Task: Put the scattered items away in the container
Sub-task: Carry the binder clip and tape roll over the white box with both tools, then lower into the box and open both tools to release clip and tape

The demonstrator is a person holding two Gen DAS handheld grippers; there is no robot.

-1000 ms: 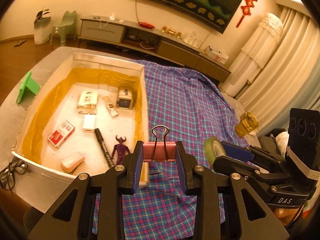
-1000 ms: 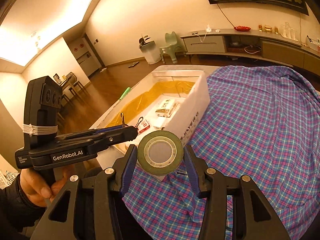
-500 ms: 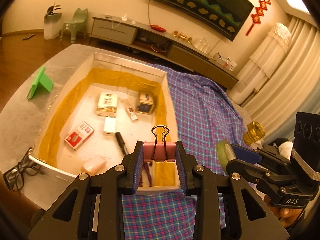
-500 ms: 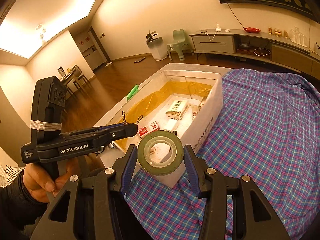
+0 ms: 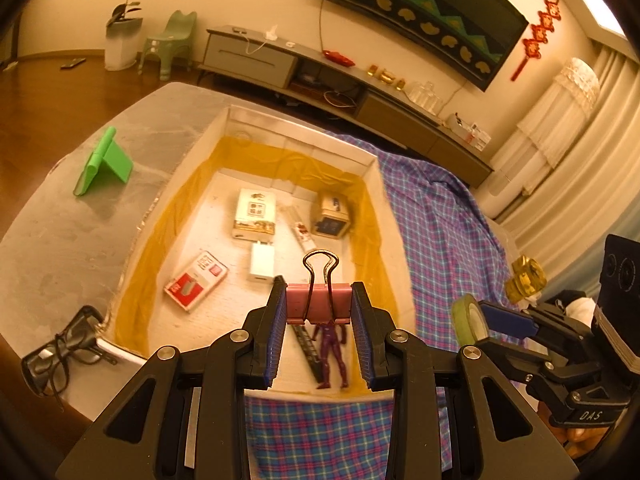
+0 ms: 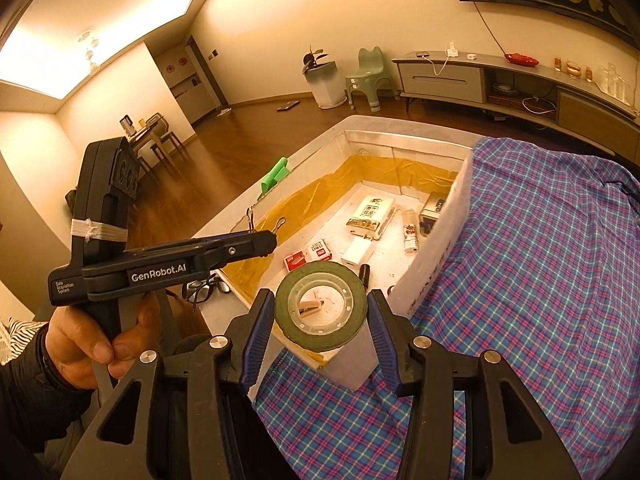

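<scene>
A pink binder clip [image 5: 319, 303] is pinched by the left claw [image 5: 319, 312] above the box's [image 5: 370, 160] near end, a tape roll [image 6: 321, 311] by the right claw [image 6: 321, 316] beside it, evidently for dropping inside.

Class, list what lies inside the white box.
Inside the white box: two cartons, a red packet, a white charger, a purple figure. The left gripper and its binder clip cover part of the floor.

This was a home living room, shown by a long low media console [image 5: 344, 76] beneath a wall hanging [image 5: 420, 12], a red knot ornament [image 5: 536, 46], pleated curtains [image 5: 576, 184], wooden flooring [image 6: 224, 152] and a small green chair [image 6: 370, 74]
</scene>
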